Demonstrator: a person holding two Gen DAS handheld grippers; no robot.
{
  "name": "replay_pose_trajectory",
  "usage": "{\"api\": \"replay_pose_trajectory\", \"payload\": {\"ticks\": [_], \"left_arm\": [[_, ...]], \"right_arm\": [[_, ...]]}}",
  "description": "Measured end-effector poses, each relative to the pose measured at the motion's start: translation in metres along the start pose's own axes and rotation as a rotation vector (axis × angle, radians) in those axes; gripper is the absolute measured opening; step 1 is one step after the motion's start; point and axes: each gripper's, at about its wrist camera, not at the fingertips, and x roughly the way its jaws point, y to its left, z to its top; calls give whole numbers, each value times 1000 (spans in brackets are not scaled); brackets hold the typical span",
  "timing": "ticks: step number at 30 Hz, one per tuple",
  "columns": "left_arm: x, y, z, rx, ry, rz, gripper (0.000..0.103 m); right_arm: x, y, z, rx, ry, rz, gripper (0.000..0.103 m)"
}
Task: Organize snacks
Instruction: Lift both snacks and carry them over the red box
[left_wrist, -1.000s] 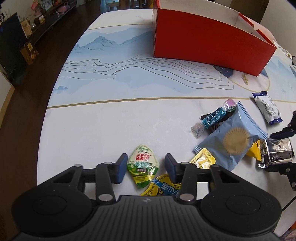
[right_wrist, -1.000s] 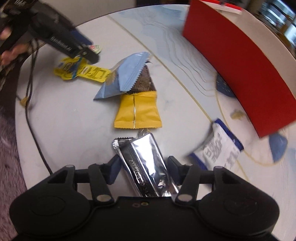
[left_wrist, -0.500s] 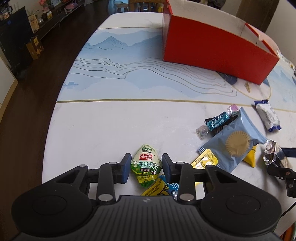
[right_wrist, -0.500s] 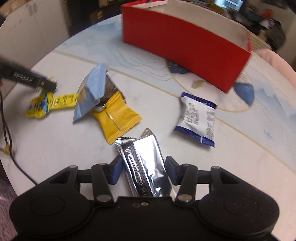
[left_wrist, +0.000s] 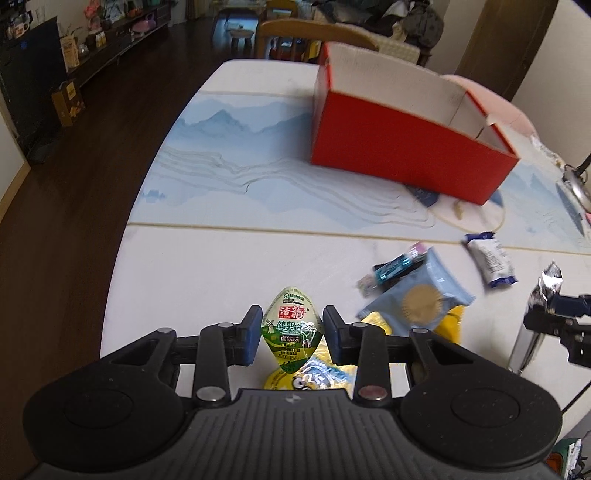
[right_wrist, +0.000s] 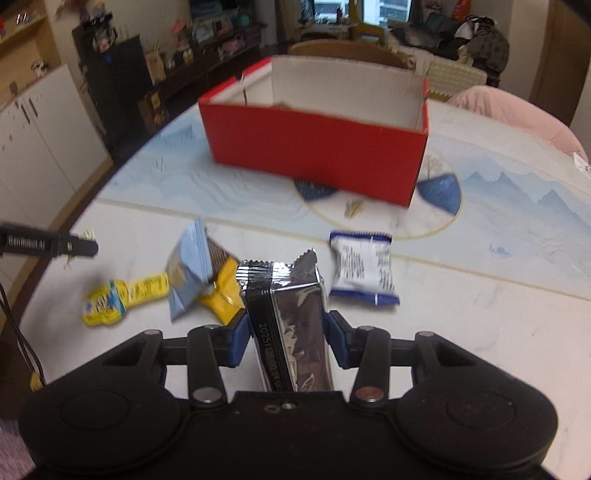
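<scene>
Pale counter (right_wrist: 480, 280) with a blue mountain print is seen; the red box (right_wrist: 317, 147) lies ahead at frame centre. A silver packet (right_wrist: 291, 325) is being squeezed by the right gripper (right_wrist: 286, 338), long axis toward the box. A green pouch (left_wrist: 291, 328) is pinched by the left gripper (left_wrist: 291, 334).

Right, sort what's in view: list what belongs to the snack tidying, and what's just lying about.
Part of the job:
- green snack pack in left tool
- silver packet, right tool closing on it
- red box
- white-and-blue packet
- light blue packet
- yellow packets

Just lying about:
- wooden chair
- pink cushion
</scene>
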Motion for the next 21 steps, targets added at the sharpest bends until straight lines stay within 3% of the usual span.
{"api": "replay_pose_trajectory", "payload": {"ticks": [9, 21], "left_arm": [[-28, -24, 27, 58, -67, -32, 35], [-52, -62, 97, 132, -181, -48, 35]], "right_arm": [[-31, -1, 38, 14, -86, 21, 44], [-43, -20, 110, 36, -160, 5, 44]]}}
